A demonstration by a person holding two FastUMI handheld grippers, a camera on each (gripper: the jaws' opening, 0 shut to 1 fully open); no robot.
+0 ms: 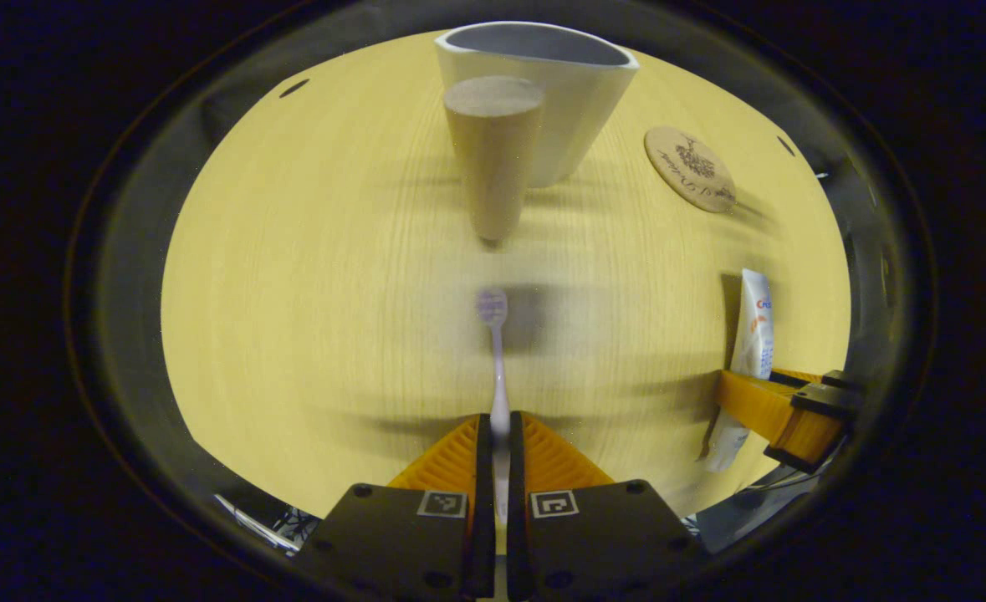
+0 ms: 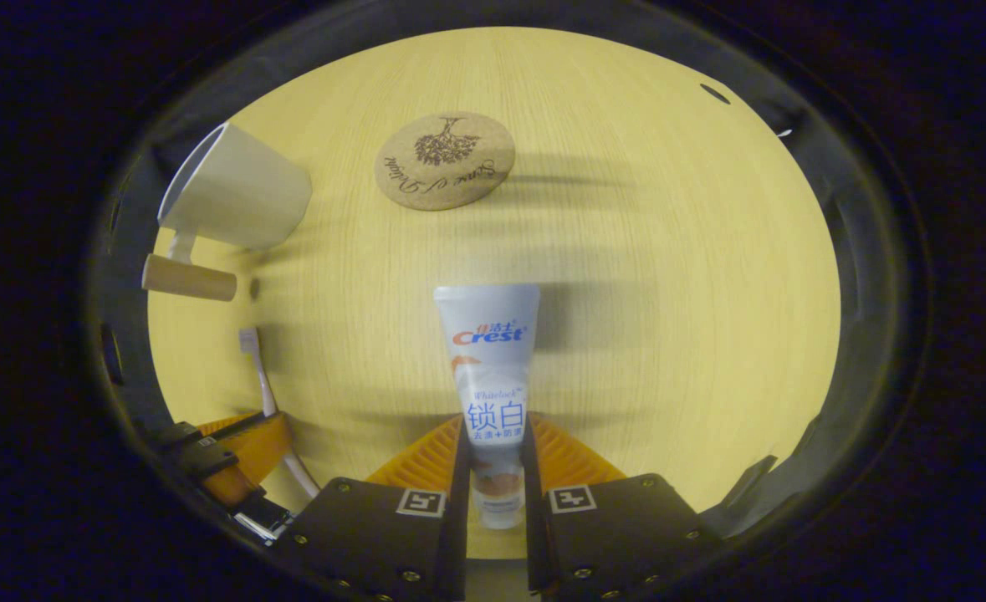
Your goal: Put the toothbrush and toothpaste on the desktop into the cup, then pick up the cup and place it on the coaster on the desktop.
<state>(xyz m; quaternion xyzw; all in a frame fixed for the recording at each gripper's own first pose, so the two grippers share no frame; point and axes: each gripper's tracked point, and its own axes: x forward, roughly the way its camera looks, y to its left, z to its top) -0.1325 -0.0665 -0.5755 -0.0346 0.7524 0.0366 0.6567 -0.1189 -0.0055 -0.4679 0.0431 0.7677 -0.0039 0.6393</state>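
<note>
Left gripper view looks along the left gripper (image 1: 499, 435), whose fingers are closed nearly together on the handle of the toothbrush (image 1: 497, 351); the brush runs straight out ahead of them, bristle head forward, and seems lifted off the tabletop (image 1: 292, 293), judging by the shadow beneath it. Directly beyond the head stands the cup (image 1: 543, 92), white, upright, mouth open upward, with a wooden cone-shaped handle facing the camera; the coaster (image 1: 690, 169), a round cork disc, lies to the right of the cup and apart from it.

Right gripper view shows the right gripper (image 2: 497, 468) with its fingers pressed on the lower, cap end of the toothpaste (image 2: 488, 368), the flat crimped end of the tube pointing forward; the coaster (image 2: 444, 160) lies ahead and the cup (image 2: 237, 188) up to the left, well apart from the tube. The same gripper, with the tube in it, appears at the right edge of the left gripper view.

Both items look grasped, so the step in hand is probably carrying them to the cup; doing it well means bringing each over the open mouth in turn, tipping it so the free end points down, and lowering it inside before the fingers open; the brush would best enter away from the handle side, and the cup may tip if nudged at the rim.
</note>
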